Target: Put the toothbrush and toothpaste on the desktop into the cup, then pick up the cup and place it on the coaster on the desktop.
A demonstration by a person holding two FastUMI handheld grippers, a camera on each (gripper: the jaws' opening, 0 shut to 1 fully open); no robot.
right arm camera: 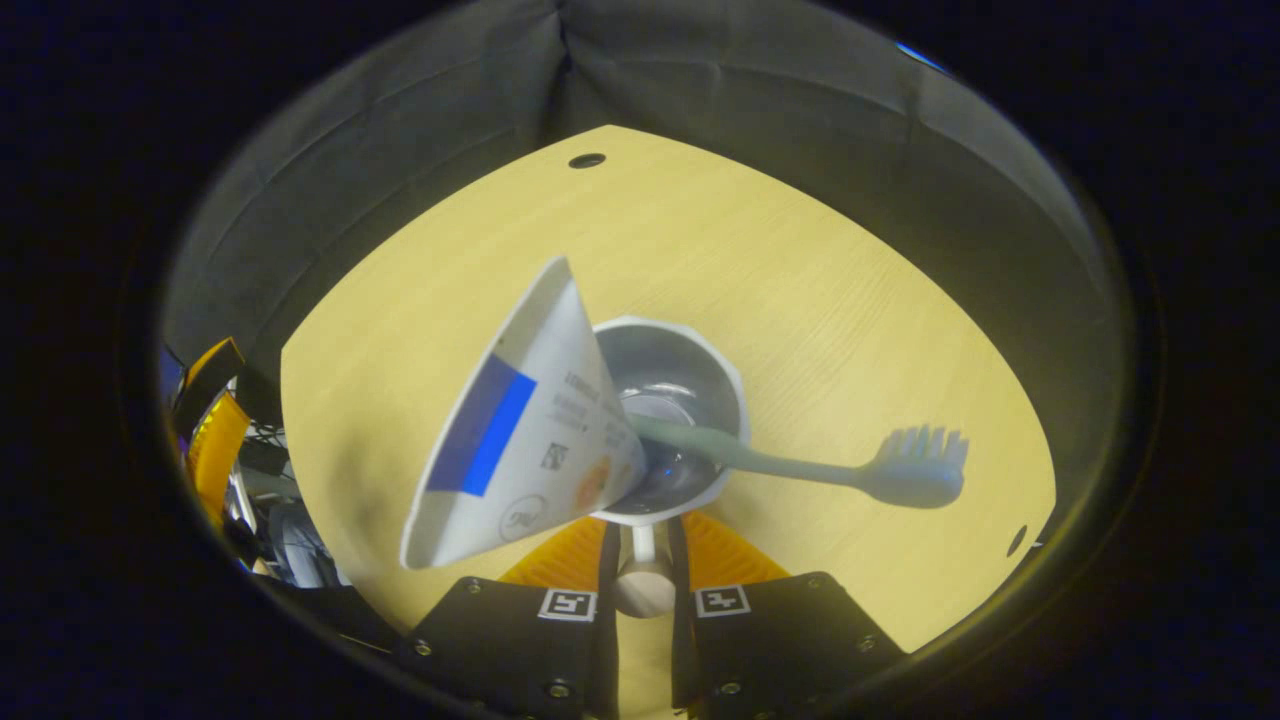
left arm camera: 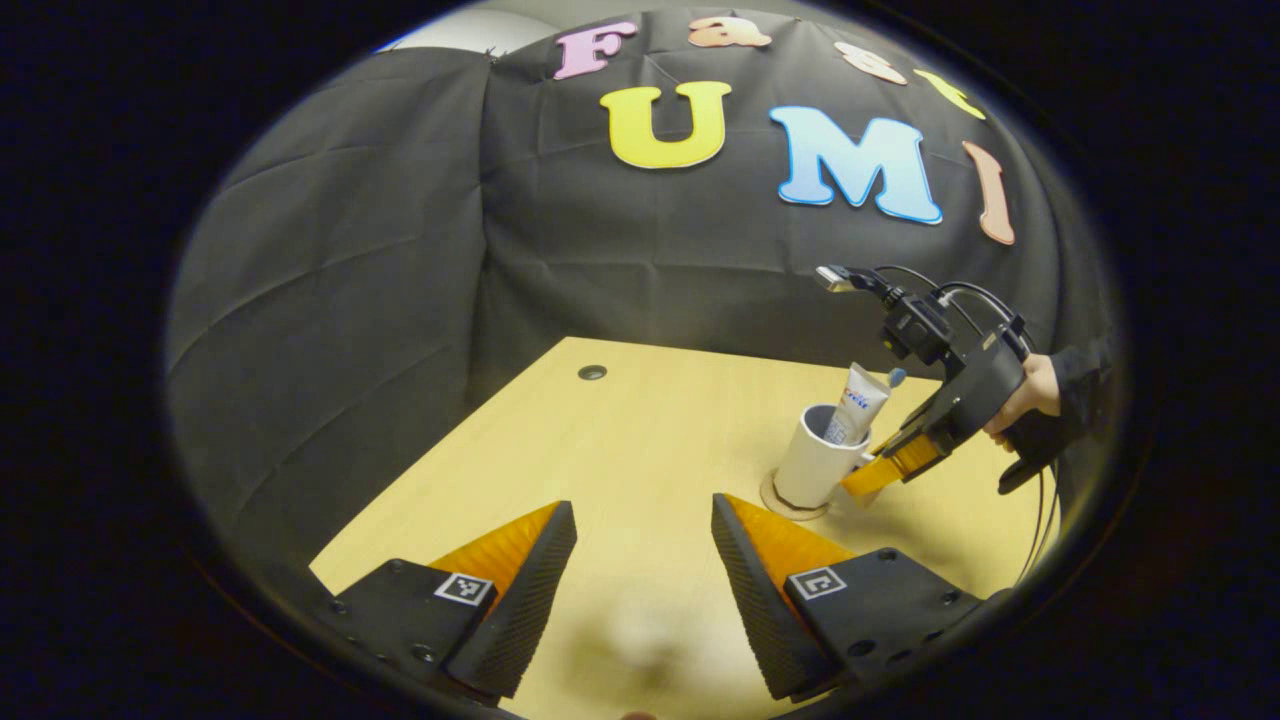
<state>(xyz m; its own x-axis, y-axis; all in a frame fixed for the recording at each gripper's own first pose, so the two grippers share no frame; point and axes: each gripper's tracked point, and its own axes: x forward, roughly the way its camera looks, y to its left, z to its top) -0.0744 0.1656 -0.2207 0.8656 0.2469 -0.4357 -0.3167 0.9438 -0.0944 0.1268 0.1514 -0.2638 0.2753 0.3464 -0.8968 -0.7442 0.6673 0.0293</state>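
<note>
Cup [right arm camera: 668, 420] handle between right jaws

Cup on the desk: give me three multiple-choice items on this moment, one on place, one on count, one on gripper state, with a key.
1. Where does the cup stand?
A. on the coaster
B. on bare desk, far from the coaster
C. lifted high above the desk

2. How many items are in the cup?
A. none
B. one
C. two

3. How is the left gripper?
A. shut on the cup
B. open, holding nothing
C. shut on the toothbrush

Key:
1 A, the coaster's edge shows under the cup's base.
2 C, the toothpaste and toothbrush both stand in it.
3 B, its fingers are spread over the desk.
</note>
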